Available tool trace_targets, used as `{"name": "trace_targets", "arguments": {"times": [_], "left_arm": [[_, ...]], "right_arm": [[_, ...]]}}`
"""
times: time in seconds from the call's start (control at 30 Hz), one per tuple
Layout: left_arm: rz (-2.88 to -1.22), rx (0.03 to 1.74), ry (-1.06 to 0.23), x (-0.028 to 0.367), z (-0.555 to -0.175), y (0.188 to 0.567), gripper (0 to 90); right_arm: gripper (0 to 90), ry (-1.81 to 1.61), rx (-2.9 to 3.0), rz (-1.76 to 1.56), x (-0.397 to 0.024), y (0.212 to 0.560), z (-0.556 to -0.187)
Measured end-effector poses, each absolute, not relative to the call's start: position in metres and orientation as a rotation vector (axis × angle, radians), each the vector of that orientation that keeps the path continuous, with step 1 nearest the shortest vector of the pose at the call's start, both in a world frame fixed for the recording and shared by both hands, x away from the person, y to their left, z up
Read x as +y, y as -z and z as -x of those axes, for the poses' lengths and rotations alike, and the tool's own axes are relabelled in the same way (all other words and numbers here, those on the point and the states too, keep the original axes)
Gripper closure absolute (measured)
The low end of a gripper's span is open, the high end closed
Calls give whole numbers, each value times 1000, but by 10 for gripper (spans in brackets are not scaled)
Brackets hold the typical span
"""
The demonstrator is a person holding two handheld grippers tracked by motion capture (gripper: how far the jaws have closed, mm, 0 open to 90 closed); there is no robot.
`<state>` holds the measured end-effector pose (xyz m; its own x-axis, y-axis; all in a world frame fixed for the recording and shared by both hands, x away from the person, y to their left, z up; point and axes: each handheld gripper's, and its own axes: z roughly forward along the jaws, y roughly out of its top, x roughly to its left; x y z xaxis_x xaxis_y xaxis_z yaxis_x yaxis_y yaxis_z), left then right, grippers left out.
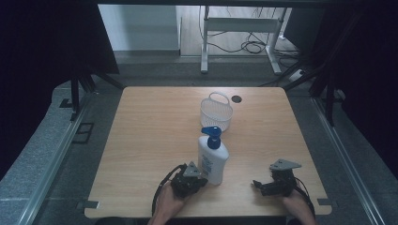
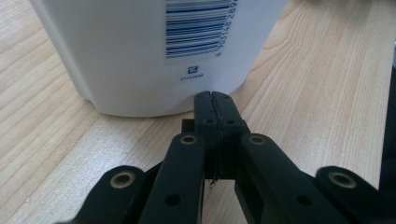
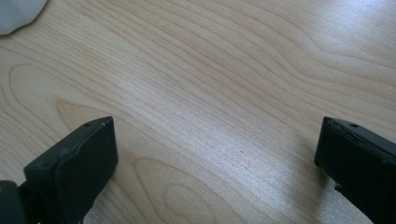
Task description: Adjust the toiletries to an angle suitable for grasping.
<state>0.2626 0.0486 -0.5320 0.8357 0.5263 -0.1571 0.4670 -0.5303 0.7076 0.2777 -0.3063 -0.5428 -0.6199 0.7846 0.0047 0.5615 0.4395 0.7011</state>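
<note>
Standing upright on the wooden table (image 1: pixel 141 140), the white lotion pump bottle (image 1: pixel 212 159) with its blue pump head (image 1: pixel 212 136) sits just ahead of the left gripper (image 1: pixel 199 180), whose tips nearly meet its base. From the left gripper view that gripper's jaws are pressed together with nothing between them, and the bottle's barcode label (image 2: pixel 201 28) shows just past them; whether the tips touch the wall I cannot tell. The right gripper (image 1: pixel 257 185) rests well off to the bottle's other side, and its own view shows the jaws spread wide over bare wood grain. Beyond the bottle, farther from both grippers, stands a white mesh basket (image 1: pixel 216 112). Grey floor, cables and a white desk frame (image 1: pixel 239 28) lie behind the table.
</note>
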Motion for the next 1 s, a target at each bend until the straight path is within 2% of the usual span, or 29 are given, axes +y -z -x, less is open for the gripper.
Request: {"name": "trace_targets", "arguments": {"times": [0.3,1.0], "left_arm": [[-2216,723,-107,57,-260,526,888],[-2241,774,-200,74,-253,522,639]], "right_arm": [[0,-974,2373,-1151,-306,543,-278],[18,-1022,2388,-1093,-304,535,-274]]}}
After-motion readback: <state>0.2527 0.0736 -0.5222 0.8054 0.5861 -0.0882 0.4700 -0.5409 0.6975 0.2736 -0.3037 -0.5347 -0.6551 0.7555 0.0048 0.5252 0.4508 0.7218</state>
